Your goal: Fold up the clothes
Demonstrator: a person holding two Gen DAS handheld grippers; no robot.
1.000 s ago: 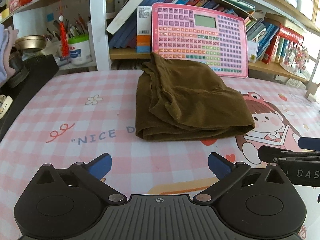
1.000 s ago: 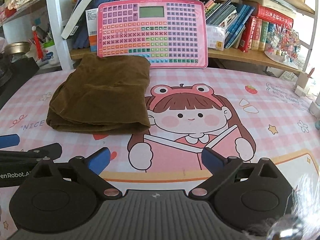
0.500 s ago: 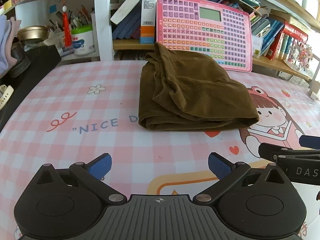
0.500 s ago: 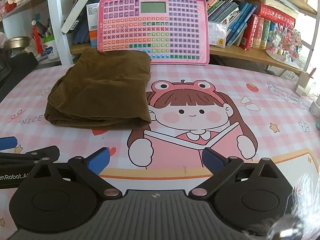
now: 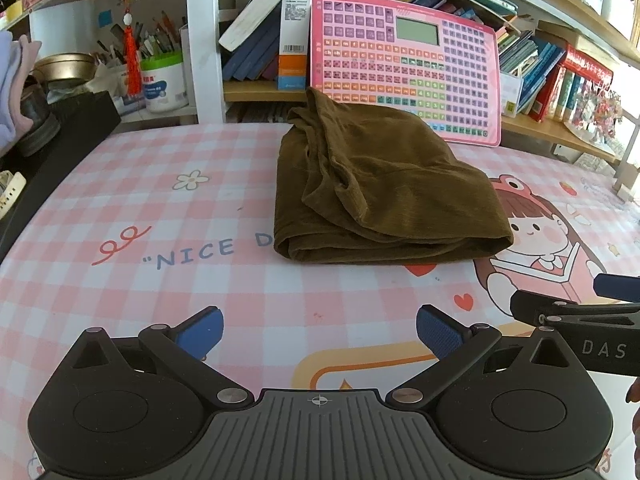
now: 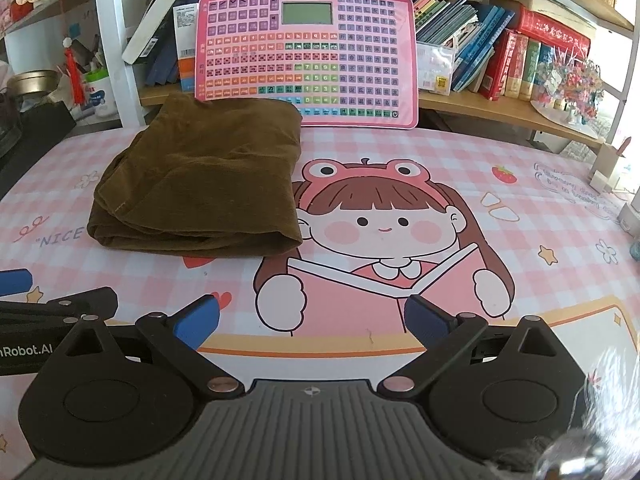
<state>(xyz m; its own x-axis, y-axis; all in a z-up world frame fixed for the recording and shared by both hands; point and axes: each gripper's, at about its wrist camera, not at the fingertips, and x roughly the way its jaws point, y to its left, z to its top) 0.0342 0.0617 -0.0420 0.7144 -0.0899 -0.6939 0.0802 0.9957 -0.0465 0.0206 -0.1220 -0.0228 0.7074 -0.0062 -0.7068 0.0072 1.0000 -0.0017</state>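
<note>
A brown garment (image 5: pixel 384 196) lies folded into a thick rectangle on the pink checked table mat (image 5: pixel 160 208); the right wrist view has the same brown garment (image 6: pixel 200 184) at the left of centre. My left gripper (image 5: pixel 318 332) hovers open over the mat, well short of the cloth, with nothing between its blue pads. My right gripper (image 6: pixel 312 322) is also open and empty, above the printed cartoon girl (image 6: pixel 380 232), to the right of the garment. Each gripper shows at the edge of the other's view.
A pink keyboard toy (image 6: pixel 308 60) leans on the bookshelf (image 6: pixel 500 108) right behind the garment. Books, a white pen tub (image 5: pixel 164 80) and a brass bowl (image 5: pixel 64 66) fill the shelves. A black object (image 5: pixel 52 152) borders the mat's left edge.
Both grippers have drawn back slightly and tilted, so the garment sits a little lower and farther in both views. The garment itself has not moved. Both stay open.
</note>
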